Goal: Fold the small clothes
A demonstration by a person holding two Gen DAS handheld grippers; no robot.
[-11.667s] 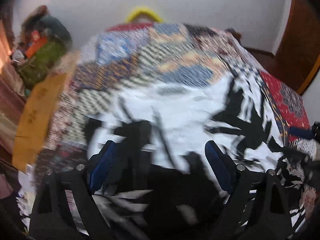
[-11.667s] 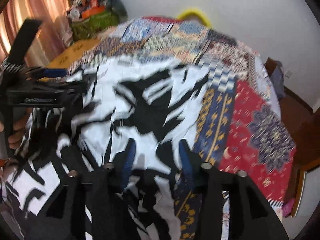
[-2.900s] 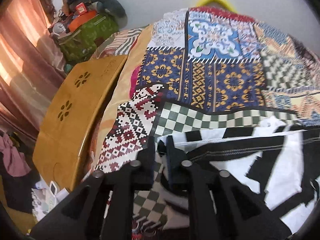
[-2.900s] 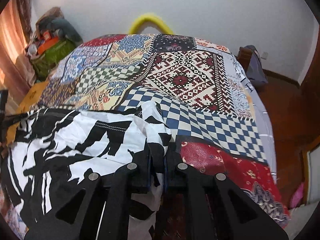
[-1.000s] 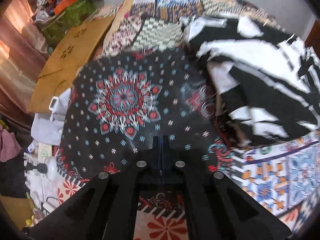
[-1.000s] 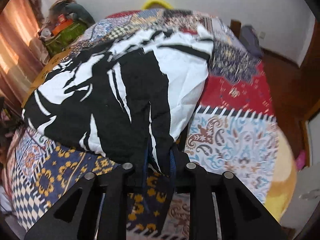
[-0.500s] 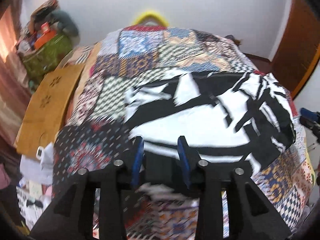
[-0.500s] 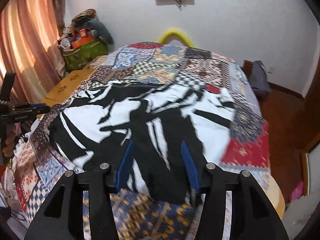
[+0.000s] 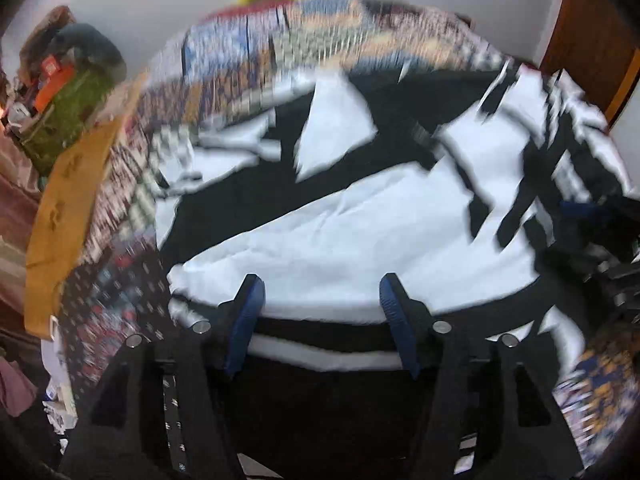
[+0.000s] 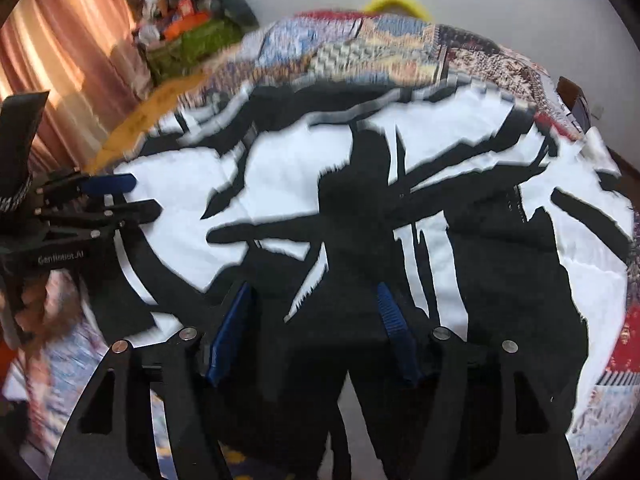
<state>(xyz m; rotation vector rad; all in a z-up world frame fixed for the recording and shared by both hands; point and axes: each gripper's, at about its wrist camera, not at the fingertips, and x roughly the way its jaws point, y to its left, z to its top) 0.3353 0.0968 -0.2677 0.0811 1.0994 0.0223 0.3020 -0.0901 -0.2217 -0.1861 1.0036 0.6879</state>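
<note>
The black-and-white garment [image 9: 360, 216] lay spread across the patchwork bedspread [image 9: 256, 52], its far edge toward the yellow hoop [image 10: 396, 2] at the head of the bed and its near edge below both claws. The left claw [image 9: 320, 312] stood with its blue pads apart over that near edge; its jaws had just been opening, and nothing was pinched between them. The right claw [image 10: 316, 324] was likewise spread over the dark near part of the garment, its jaws also just opened, cloth showing beneath the gap but no pad pressing on it. Both views were smeared by motion, so fine creases could not be read.

The step in hand looked like taking a fresh hold for the next fold. To do it well, each claw should probably settle on a corner of the near edge, bite all the layers there, and both should lift together so the fold line runs straight toward the yellow hoop without dragging the bedspread.
</note>
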